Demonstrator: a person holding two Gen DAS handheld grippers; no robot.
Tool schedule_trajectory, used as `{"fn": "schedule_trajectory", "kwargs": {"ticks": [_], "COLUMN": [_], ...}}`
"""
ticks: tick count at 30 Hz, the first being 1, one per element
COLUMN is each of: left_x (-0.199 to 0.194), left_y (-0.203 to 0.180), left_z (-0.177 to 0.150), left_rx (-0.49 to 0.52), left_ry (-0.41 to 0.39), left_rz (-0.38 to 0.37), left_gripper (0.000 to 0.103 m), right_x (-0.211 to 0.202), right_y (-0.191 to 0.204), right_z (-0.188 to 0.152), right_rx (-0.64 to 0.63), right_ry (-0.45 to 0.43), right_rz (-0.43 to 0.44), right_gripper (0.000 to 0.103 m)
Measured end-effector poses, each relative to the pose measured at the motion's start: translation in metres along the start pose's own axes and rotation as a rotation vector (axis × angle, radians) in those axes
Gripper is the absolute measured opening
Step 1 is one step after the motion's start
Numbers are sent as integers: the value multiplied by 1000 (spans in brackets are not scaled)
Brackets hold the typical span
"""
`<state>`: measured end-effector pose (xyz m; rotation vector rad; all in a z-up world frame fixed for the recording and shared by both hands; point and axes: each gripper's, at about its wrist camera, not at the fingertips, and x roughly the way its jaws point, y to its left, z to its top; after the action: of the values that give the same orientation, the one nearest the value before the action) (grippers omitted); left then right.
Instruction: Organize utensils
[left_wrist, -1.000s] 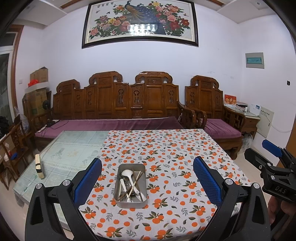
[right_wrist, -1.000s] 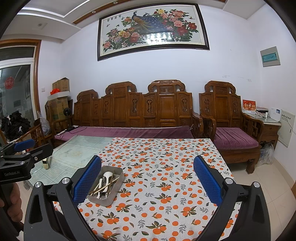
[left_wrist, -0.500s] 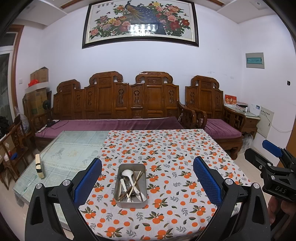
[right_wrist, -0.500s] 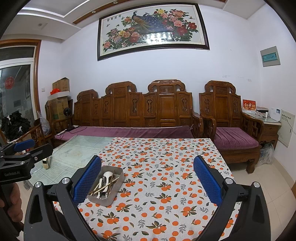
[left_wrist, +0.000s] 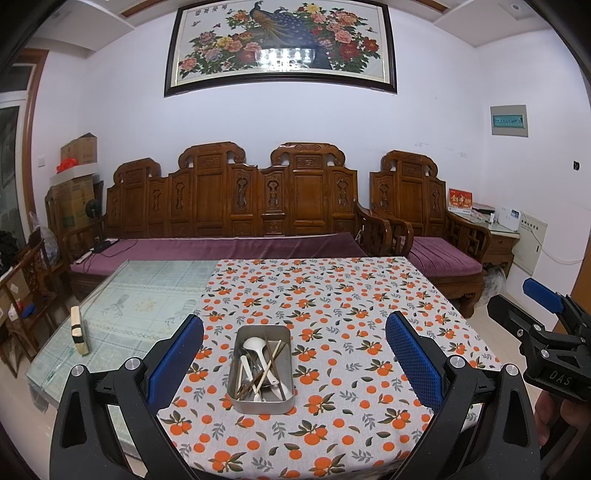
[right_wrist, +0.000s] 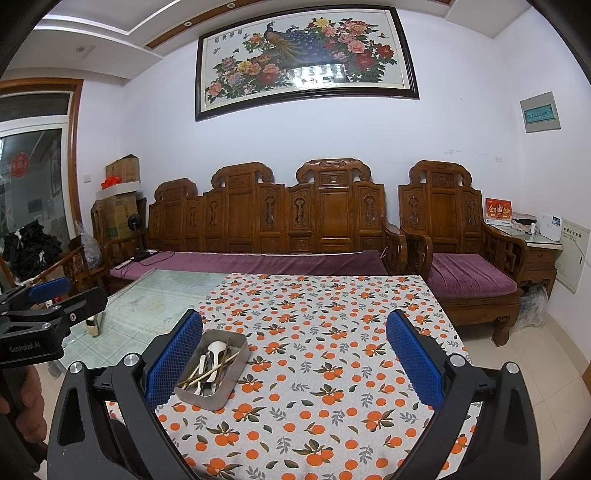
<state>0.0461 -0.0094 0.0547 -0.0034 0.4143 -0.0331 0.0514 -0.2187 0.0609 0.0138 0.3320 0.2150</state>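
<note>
Against a white wall (left_wrist: 110, 122) hung with a framed peacock-and-peony painting (left_wrist: 280, 44) stand a carved wooden bench (left_wrist: 236, 206) and armchair (left_wrist: 424, 221) with purple cushions, cardboard boxes (left_wrist: 75, 177) stacked at the left, pale floor tiles (right_wrist: 546, 354) at the right.

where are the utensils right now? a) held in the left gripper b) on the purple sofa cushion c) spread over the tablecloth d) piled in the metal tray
d: the white spoons and chopsticks lie jumbled inside the metal tray; both grippers are open and empty.
</note>
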Motion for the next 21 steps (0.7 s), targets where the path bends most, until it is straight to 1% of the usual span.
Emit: {"fn": "schedule_trajectory", "kwargs": {"ticks": [21], "left_x": [-2], "left_y": [0], "left_z": [-1], "left_rx": [3], "left_ry": [-3], "left_rz": [4], "left_gripper": [95], "right_x": [0], "right_y": [-1], "right_z": [0], "right_rx": [0], "right_ry": [0], "right_rz": [0], "right_gripper": [100]}}
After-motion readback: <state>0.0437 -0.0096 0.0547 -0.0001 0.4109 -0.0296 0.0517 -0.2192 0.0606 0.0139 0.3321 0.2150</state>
